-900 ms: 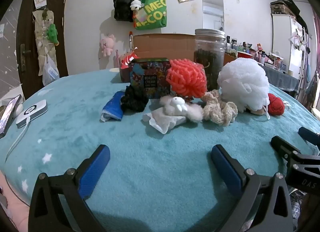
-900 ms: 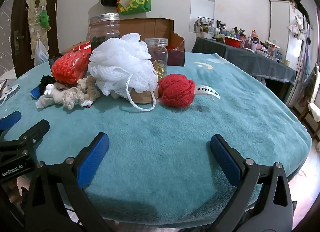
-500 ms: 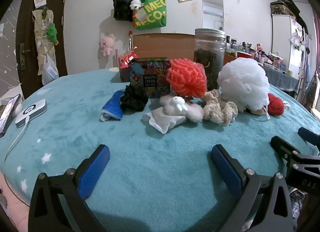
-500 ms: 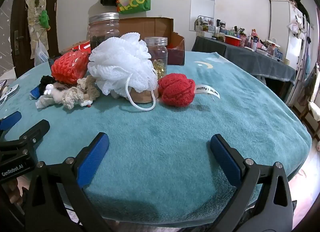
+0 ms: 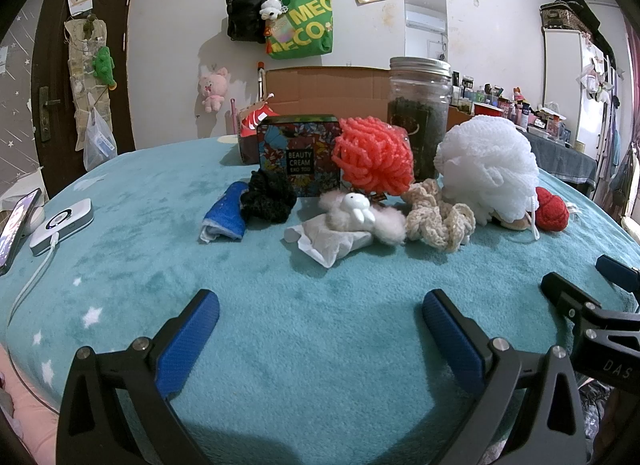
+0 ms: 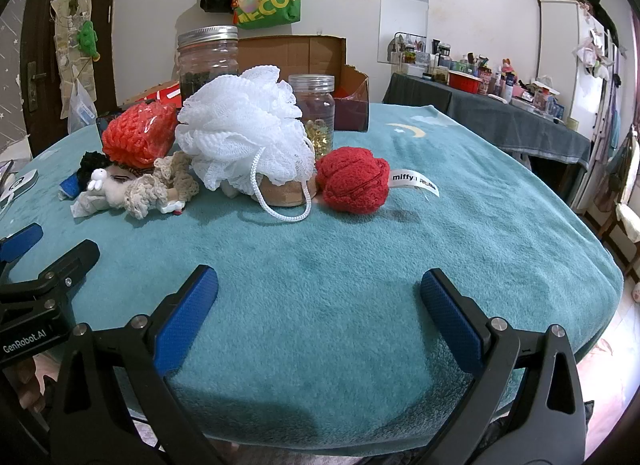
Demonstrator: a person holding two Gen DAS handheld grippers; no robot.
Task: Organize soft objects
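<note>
Soft objects lie in a row on the teal blanket (image 5: 312,321): a blue cloth (image 5: 224,219), a black scrunchie (image 5: 268,201), a white fluffy rabbit toy (image 5: 360,215) on a tissue, a beige crochet scrunchie (image 5: 438,219), an orange-red loofah (image 5: 374,157), a white loofah (image 5: 486,167) (image 6: 244,129) and a red plush ball (image 5: 552,213) (image 6: 354,179). My left gripper (image 5: 320,325) is open and empty, near the front edge, well short of the row. My right gripper (image 6: 320,305) is open and empty, in front of the red ball.
Behind the row stand a floral tin (image 5: 298,153), a tall jar (image 5: 420,113), a smaller jar (image 6: 316,117) and a cardboard box (image 5: 324,89). A phone and a white charger (image 5: 60,225) lie at the left edge. The blanket drops off at the right (image 6: 600,265).
</note>
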